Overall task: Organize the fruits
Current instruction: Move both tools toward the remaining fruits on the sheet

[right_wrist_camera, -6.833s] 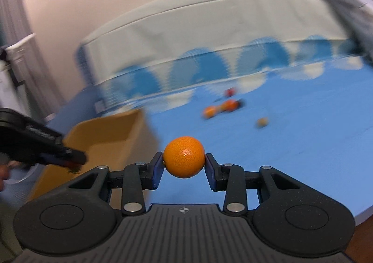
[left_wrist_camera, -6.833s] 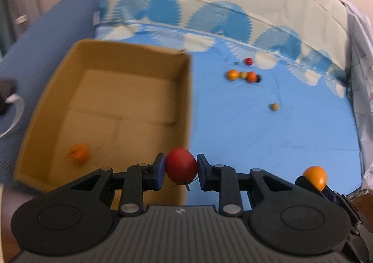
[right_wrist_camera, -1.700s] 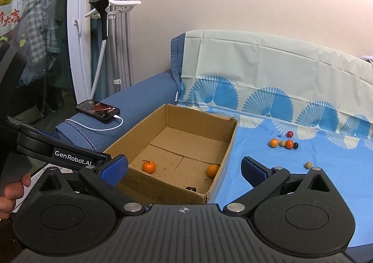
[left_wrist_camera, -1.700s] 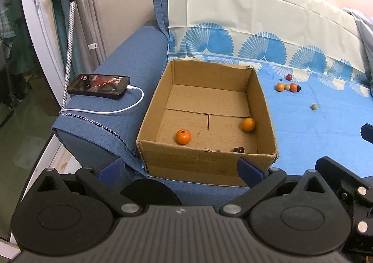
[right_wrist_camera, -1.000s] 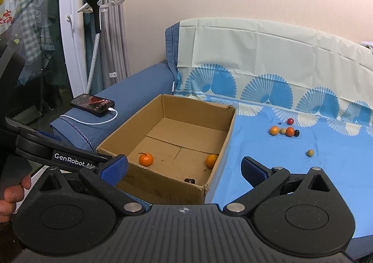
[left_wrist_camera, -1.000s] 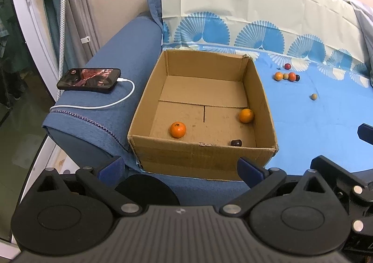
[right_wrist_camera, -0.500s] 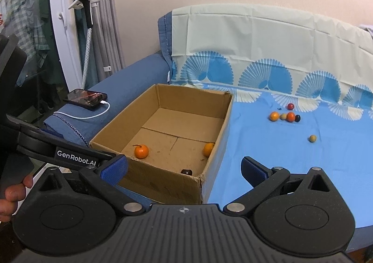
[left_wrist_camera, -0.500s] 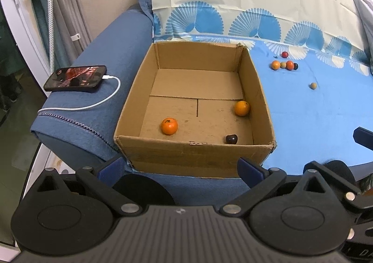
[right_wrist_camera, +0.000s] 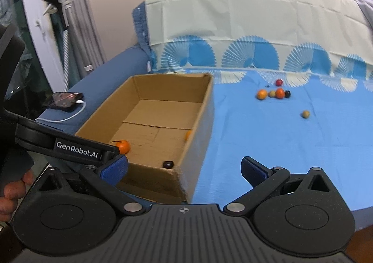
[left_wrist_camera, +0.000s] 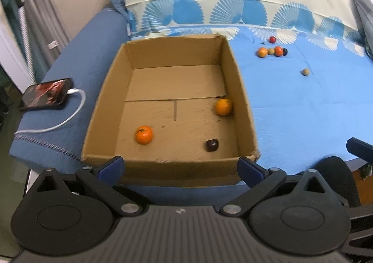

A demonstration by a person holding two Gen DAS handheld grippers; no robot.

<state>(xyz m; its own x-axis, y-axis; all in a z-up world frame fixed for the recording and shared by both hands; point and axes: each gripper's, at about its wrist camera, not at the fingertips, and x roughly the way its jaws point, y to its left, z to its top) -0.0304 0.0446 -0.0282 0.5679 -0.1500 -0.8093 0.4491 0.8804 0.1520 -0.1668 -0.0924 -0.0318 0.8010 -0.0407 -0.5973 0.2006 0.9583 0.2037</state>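
Fruits [left_wrist_camera: 271, 51] are sitting loose on the bed, well right of the box [left_wrist_camera: 242, 100]; three inside. Both claws, left [left_wrist_camera: 180, 166] and right [right_wrist_camera: 184, 168], are hanging wide apart, empty. Next grab's probably those.

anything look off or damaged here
Mostly tidy. The cardboard box has a frayed, torn near-right corner. A phone on a white cable sits near the edge of the blue armrest. Six small fruits lie loose on the blue sheet.
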